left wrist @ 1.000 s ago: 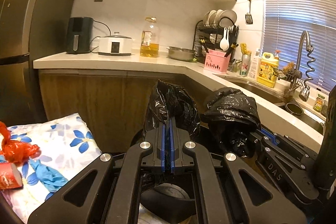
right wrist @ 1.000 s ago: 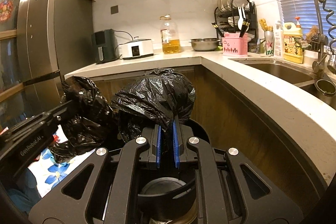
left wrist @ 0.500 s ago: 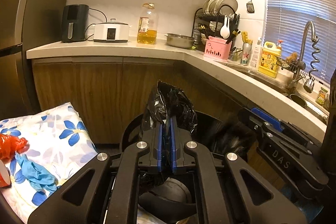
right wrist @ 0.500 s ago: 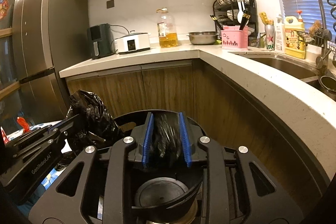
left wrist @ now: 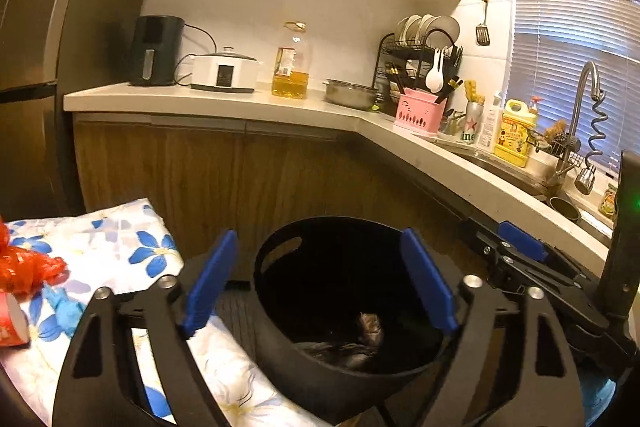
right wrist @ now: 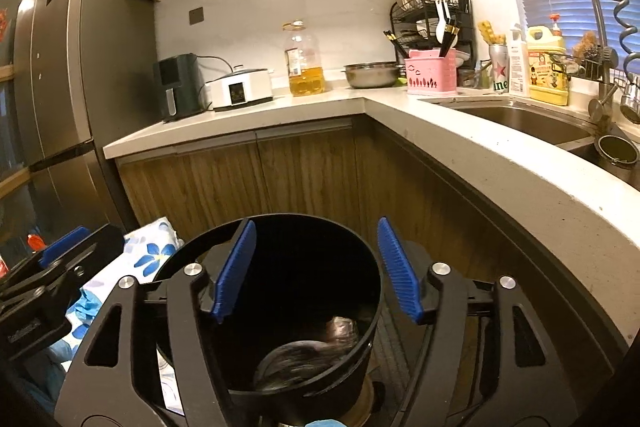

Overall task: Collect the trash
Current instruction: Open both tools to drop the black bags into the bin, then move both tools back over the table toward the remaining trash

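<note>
A black round bin (left wrist: 332, 219) stands on the floor in front of the wooden cabinets. A crumpled black trash bag (left wrist: 340, 351) lies at its bottom, also seen as a bag (right wrist: 304, 355) inside the bin (right wrist: 304, 215) in the right wrist view. My left gripper (left wrist: 318, 283) hangs over the bin, its jaws opening wide, nothing between the blue pads. My right gripper (right wrist: 316, 267) is over the same bin, jaws opening, also with nothing in them. The two grippers are side by side.
A floral cloth (left wrist: 120, 247) lies left of the bin with red plastic trash (left wrist: 24, 271), a blue glove (left wrist: 60, 307) and a red cup (left wrist: 10, 323) on it. The L-shaped countertop (right wrist: 480, 147) runs close on the right. A fridge (right wrist: 60, 87) stands at the left.
Both grippers were shut on the black bag's gathered top above the bin. They came down, opened and let go, and the bag dropped into the bin.
</note>
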`<move>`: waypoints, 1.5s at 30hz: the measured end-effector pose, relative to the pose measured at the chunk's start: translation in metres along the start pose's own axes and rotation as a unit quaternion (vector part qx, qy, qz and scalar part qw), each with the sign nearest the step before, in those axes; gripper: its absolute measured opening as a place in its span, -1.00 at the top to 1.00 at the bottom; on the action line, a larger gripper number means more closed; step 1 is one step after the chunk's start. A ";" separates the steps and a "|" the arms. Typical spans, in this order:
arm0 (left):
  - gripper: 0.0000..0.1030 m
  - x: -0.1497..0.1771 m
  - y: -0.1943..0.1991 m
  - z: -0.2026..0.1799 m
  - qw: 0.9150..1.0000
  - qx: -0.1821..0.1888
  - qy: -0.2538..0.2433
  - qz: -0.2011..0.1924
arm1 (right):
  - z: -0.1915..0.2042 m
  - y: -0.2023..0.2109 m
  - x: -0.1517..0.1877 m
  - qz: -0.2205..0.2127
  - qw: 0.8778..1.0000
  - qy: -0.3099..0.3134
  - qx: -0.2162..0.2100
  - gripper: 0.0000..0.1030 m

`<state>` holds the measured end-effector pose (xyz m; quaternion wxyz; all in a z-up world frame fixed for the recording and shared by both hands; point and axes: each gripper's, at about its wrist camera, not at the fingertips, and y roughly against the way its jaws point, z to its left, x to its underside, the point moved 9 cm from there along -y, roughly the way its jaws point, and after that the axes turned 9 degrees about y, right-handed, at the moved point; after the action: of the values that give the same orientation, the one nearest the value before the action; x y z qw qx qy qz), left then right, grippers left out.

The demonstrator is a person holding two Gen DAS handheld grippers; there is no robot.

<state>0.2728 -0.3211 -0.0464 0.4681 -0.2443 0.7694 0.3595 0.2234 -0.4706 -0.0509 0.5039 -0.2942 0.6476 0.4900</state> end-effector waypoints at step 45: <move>-0.89 0.023 0.200 0.110 0.971 -0.231 0.035 -0.050 | 0.135 0.152 0.022 -0.025 0.995 0.060 -0.077 -0.81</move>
<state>0.1802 -0.1114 -0.0355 0.3891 -0.3961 0.6686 0.4946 0.1328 -0.2894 -0.0214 0.4518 -0.3771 0.6294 0.5075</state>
